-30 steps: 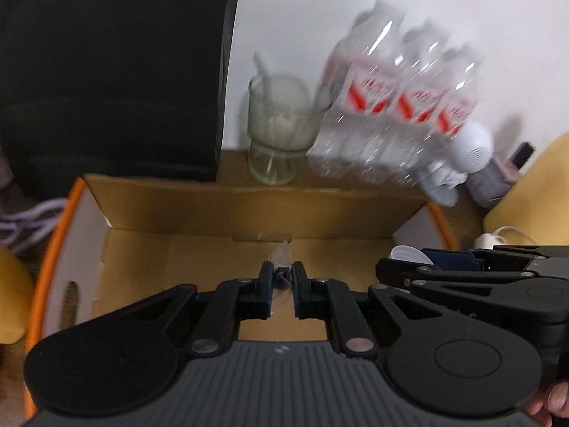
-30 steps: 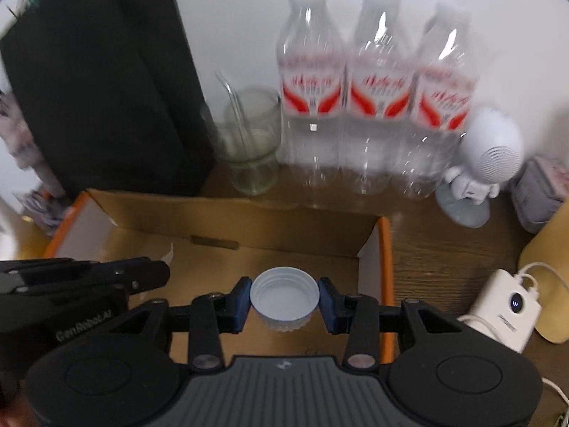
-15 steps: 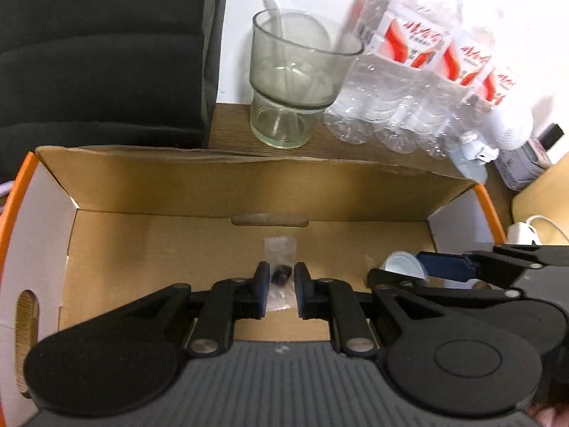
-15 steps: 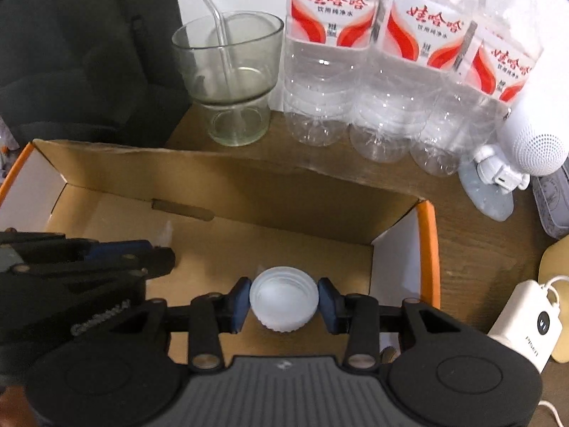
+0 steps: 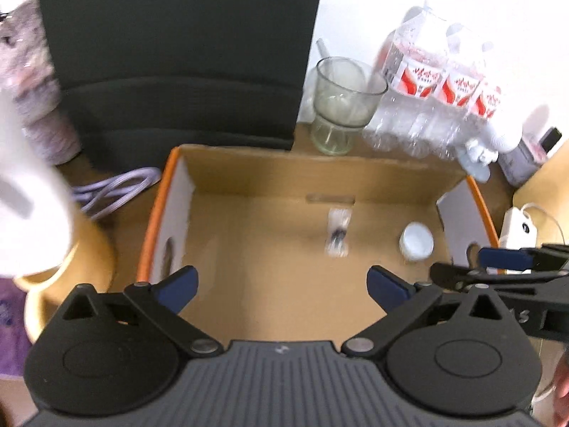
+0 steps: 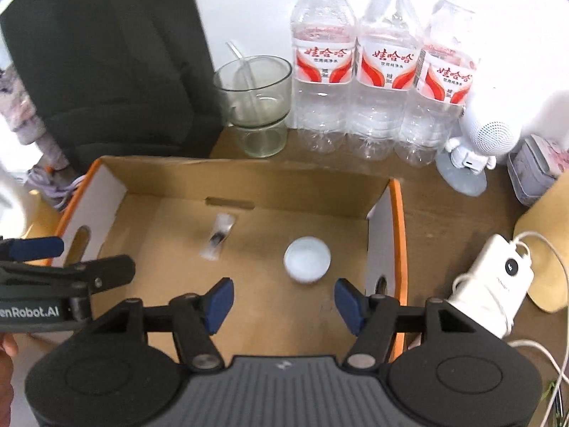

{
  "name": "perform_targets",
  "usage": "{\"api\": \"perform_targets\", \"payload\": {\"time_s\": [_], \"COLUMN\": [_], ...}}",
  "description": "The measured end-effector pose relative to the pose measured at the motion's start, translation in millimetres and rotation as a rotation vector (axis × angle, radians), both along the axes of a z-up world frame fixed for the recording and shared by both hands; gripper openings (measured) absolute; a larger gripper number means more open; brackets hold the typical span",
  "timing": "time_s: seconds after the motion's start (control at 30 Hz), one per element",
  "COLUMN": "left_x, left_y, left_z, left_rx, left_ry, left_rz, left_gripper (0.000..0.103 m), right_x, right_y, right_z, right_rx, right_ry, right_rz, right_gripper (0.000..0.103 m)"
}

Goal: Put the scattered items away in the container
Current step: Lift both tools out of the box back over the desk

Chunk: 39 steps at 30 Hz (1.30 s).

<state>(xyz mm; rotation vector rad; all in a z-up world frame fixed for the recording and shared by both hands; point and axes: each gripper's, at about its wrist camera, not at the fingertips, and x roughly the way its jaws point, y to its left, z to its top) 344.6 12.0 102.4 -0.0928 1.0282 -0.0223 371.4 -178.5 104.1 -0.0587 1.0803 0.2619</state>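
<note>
An open cardboard box (image 5: 249, 163) with orange edges stands on the wooden desk; it also shows in the right wrist view (image 6: 249, 174). A small clear packet with a dark piece inside (image 5: 338, 235) lies on the box floor, also seen in the right wrist view (image 6: 218, 236). A white bottle cap (image 5: 416, 241) lies to its right, also in the right wrist view (image 6: 307, 259). My left gripper (image 5: 281, 288) is open and empty above the box's near side. My right gripper (image 6: 284, 302) is open and empty above the cap's near side.
A glass with a straw (image 6: 254, 103) and three water bottles (image 6: 380, 82) stand behind the box. A black bag (image 5: 177, 57), a white robot figure (image 6: 476, 142), a white power bank with cable (image 6: 494, 277), a purple cable (image 5: 113, 188) and a yellow object (image 6: 547, 245) surround it.
Both grippers have opened and pulled back upward. The packet has dropped from the left gripper and the cap from the right gripper onto the box floor.
</note>
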Motion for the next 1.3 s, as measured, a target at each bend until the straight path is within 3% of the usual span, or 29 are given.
{"api": "perform_targets", "payload": {"time_s": [0.1,0.3,0.43,0.53,0.63,0.7,0.9,1.1,1.3], "left_x": [-19.7,-58.6,-89.7,-110.6,-114.2,-120.5,-156.8,-195.4,-219.7], "left_y": [0.7,2.3,1.9,-0.8,-7.0,-8.9,-17.0,-11.0,-9.5], "left_z": [19.2,58.8,67.4,60.5,48.4,49.5,49.0,32.7,8.3], "left_rx": [0.038,0.044,0.069,0.070,0.080,0.082,0.102,-0.009,-0.004], "left_ry": [-0.033,-0.125,-0.191,-0.239,-0.166,-0.174,-0.387,-0.591,-0.593], "left_rz": [-0.003,0.000,0.032,0.050,0.037,0.049,0.006,0.054,0.060], "left_gripper": [0.103,0.103,0.103,0.103,0.103,0.103,0.103,0.103,0.103], "right_x": [-20.2,-58.5,-85.1,-104.2,-115.8,-123.9,-155.0,-187.4,-223.0], "right_y": [2.7,10.6,11.2,10.0,8.3,6.8,-3.5,-15.5,-22.6], "right_z": [20.5,66.5,79.5,75.5,67.4,69.6,78.3,57.4,33.0], "right_rx": [-0.003,0.003,0.009,0.015,-0.004,0.002,0.035,0.105,0.121], "right_ry": [-0.034,-0.130,-0.182,-0.240,-0.245,-0.259,-0.413,-0.533,-0.612], "right_rz": [0.010,0.025,0.041,0.063,0.043,0.046,0.048,0.038,0.037], "right_gripper": [0.063,0.068,0.070,0.070,0.068,0.069,0.070,0.071,0.081]}}
